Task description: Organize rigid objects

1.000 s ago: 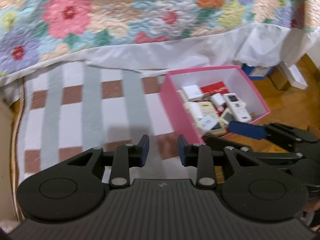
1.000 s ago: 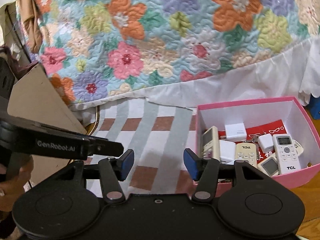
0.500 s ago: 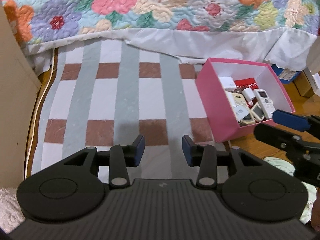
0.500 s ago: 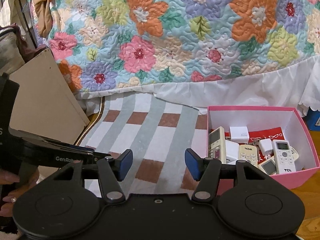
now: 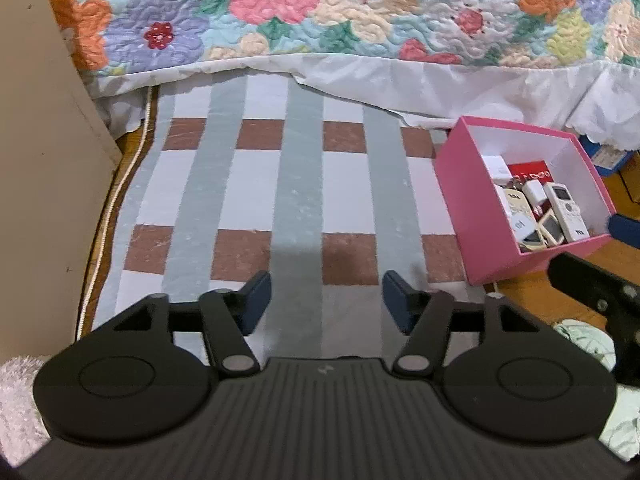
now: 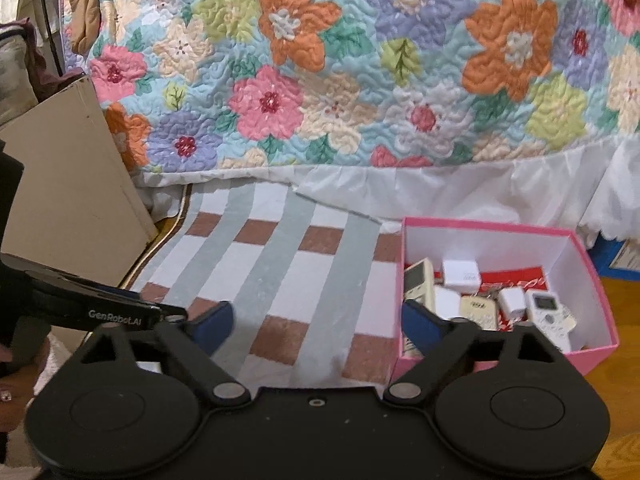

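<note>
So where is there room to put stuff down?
The checked mat lies bare between the bedspread, the cardboard and the pink box. The box is crowded with remotes, except its far corner.

A rug point(image 5: 300, 184) is lying on the floor in front of a bed, its far edge tucking under the bed skirt point(image 5: 400, 80) that is hanging below the quilt point(image 6: 360, 60). A box point(image 6: 592, 284) is sitting at the rug's right edge, holding remote controls point(image 6: 550, 318) and small adapters point(image 6: 460, 274). A board point(image 5: 36, 160) is leaning at the rug's left side.
</note>
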The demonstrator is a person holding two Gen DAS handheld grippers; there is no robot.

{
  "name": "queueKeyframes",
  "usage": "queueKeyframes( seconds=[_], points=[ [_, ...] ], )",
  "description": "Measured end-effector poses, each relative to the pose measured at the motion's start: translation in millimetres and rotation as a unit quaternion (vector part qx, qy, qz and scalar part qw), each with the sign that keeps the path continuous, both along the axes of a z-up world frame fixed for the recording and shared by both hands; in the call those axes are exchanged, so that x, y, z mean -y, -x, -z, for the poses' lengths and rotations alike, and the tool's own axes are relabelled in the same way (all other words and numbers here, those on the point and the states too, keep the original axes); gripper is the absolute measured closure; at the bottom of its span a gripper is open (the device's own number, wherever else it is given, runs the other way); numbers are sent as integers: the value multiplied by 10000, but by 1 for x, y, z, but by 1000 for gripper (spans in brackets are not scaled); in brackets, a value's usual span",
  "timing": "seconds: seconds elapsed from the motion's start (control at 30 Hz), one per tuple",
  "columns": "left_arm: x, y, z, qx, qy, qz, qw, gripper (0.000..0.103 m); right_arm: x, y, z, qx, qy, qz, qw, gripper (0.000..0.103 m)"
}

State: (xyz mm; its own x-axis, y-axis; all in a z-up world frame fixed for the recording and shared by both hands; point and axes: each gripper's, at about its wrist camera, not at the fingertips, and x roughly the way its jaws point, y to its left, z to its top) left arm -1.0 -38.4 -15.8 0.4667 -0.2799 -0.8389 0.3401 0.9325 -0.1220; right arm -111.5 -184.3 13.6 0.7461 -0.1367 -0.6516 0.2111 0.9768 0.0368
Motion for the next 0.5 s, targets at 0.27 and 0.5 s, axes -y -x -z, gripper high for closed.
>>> queueKeyframes(
  seconds=[0.27, 0.5],
  points=[
    [-5, -1, -1, 79, -165, -152, 9997, 6, 2, -3, 1, -185, 83, 223, 9995, 2],
    [-9, -5, 4, -256, -426, -329, 9982, 6, 11, 1, 0, -354, -57, 542, 9979, 2]
  ],
)
